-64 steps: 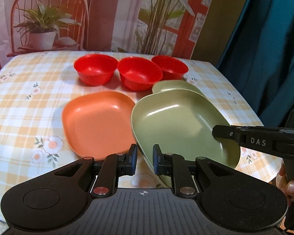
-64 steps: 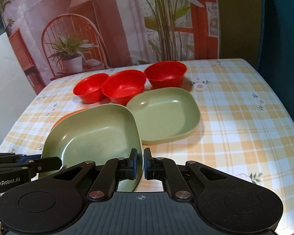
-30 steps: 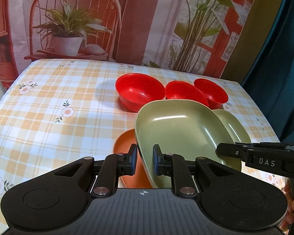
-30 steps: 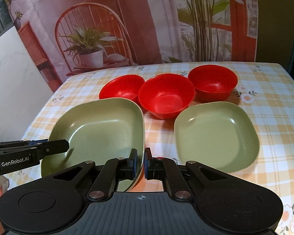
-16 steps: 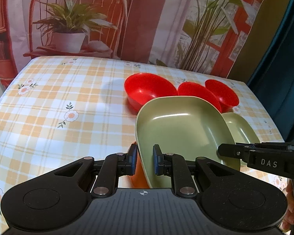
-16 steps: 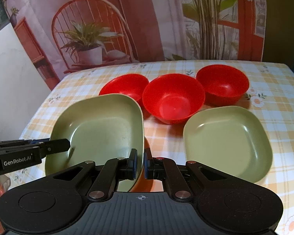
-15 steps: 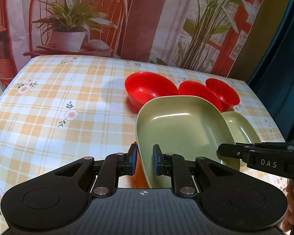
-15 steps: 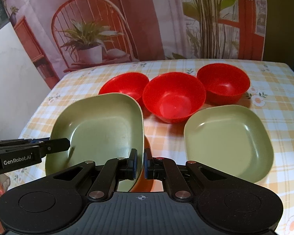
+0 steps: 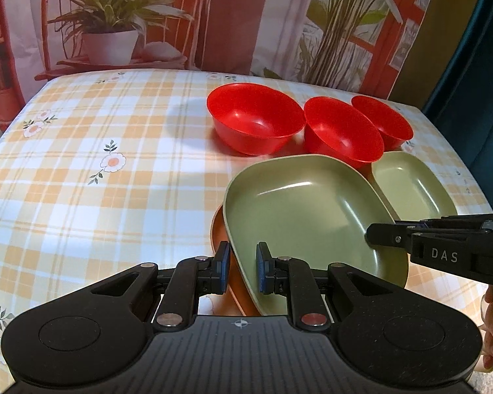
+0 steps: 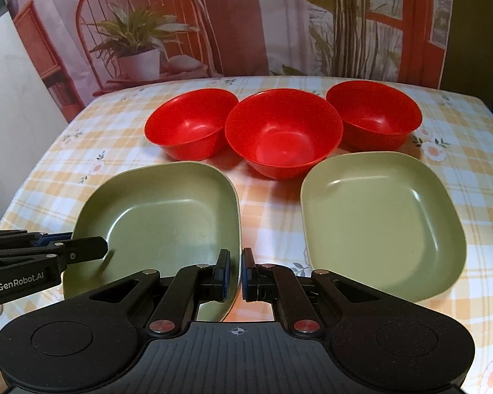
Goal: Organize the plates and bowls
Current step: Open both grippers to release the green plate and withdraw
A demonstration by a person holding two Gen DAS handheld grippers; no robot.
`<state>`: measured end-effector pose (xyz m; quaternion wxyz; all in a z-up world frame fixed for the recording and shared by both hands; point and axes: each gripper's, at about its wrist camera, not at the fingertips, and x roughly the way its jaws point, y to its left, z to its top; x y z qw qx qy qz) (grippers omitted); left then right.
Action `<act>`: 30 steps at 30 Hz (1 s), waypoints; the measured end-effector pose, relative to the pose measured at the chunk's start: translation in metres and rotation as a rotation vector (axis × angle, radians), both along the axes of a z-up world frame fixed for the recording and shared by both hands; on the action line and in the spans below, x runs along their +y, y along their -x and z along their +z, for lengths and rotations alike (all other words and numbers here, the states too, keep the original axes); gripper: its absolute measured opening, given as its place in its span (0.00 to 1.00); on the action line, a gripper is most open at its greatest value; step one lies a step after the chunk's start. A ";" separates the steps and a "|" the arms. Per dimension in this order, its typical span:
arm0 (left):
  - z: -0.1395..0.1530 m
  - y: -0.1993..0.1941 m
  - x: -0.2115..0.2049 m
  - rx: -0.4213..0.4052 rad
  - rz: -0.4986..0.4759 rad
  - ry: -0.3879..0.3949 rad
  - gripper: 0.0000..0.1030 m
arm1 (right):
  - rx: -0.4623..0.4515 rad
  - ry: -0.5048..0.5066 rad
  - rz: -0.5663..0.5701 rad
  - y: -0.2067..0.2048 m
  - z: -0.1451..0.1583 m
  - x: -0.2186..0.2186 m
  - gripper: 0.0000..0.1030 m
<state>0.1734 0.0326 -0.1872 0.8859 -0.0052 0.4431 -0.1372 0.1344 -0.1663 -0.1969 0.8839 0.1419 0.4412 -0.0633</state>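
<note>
Your left gripper (image 9: 241, 271) and right gripper (image 10: 236, 274) both pinch the green plate (image 9: 299, 216) | over orange plate (image 9: 218, 239) | red bowls (image 10: 282, 134) empty

- Three round red plastic bowls (image 10: 191, 128) (image 10: 283, 134) (image 10: 374, 116).
- Two squarish olive-green plates with rounded corners (image 10: 167, 216) (image 10: 383, 220).
- One orange plate (image 9: 221, 239), mostly hidden under a green one.
- Two black two-finger grippers (image 9: 241, 267) (image 10: 236, 274).

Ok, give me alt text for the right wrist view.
Two tools, the right tool and the left tool, grip opposite rims of a green plate. A second green plate lies to its right, with three red bowls behind on a checked tablecloth.
</note>
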 end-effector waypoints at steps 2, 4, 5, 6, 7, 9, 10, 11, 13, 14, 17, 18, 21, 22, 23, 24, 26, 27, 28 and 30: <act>0.000 0.001 -0.002 -0.008 -0.002 -0.010 0.17 | 0.001 0.012 0.005 0.000 -0.002 0.001 0.06; 0.000 0.002 -0.003 -0.018 -0.006 -0.024 0.17 | 0.003 0.024 0.010 0.000 -0.003 0.003 0.06; 0.000 0.003 -0.004 -0.021 -0.006 -0.030 0.17 | 0.004 0.026 0.013 0.000 -0.004 0.003 0.06; 0.000 0.003 -0.005 -0.028 -0.006 -0.038 0.17 | 0.004 0.028 0.014 0.000 -0.005 0.004 0.06; 0.000 0.004 -0.006 -0.033 -0.008 -0.048 0.17 | 0.005 0.029 0.016 -0.001 -0.006 0.004 0.07; 0.000 0.006 -0.008 -0.041 -0.011 -0.065 0.18 | 0.006 0.032 0.018 -0.001 -0.007 0.005 0.07; 0.000 0.006 -0.008 -0.045 -0.013 -0.071 0.18 | 0.005 0.034 0.019 -0.001 -0.008 0.005 0.07; 0.000 0.007 -0.008 -0.047 -0.014 -0.075 0.18 | 0.005 0.036 0.020 -0.001 -0.008 0.006 0.07; 0.000 0.008 -0.009 -0.053 -0.016 -0.090 0.18 | 0.004 0.042 0.023 -0.002 -0.008 0.006 0.06; 0.000 0.008 -0.010 -0.056 -0.018 -0.100 0.18 | 0.004 0.045 0.024 -0.002 -0.009 0.006 0.06; 0.000 0.008 -0.010 -0.054 -0.016 -0.110 0.20 | 0.004 0.045 0.024 -0.002 -0.009 0.006 0.06; -0.001 0.008 -0.009 -0.053 -0.015 -0.108 0.20 | 0.005 0.044 0.023 -0.002 -0.009 0.006 0.06; -0.001 0.008 -0.008 -0.052 -0.016 -0.104 0.20 | 0.007 0.045 0.023 -0.002 -0.010 0.006 0.05; -0.001 0.008 -0.008 -0.050 -0.017 -0.104 0.20 | 0.007 0.044 0.024 -0.002 -0.010 0.006 0.05; -0.001 0.007 -0.008 -0.046 -0.019 -0.102 0.22 | 0.009 0.041 0.023 -0.002 -0.011 0.006 0.05; -0.001 0.007 -0.007 -0.039 -0.018 -0.097 0.23 | 0.008 0.041 0.023 -0.001 -0.011 0.006 0.05; -0.002 0.006 -0.005 -0.028 -0.011 -0.082 0.32 | 0.009 0.039 0.023 -0.002 -0.011 0.006 0.05; -0.001 0.007 -0.004 -0.028 -0.009 -0.075 0.34 | 0.012 0.037 0.023 -0.002 -0.012 0.006 0.05; -0.001 0.007 -0.003 -0.028 -0.008 -0.070 0.37 | 0.012 0.038 0.023 -0.001 -0.012 0.006 0.05; 0.000 0.006 0.000 -0.025 -0.001 -0.055 0.37 | 0.015 0.037 0.025 -0.001 -0.014 0.006 0.05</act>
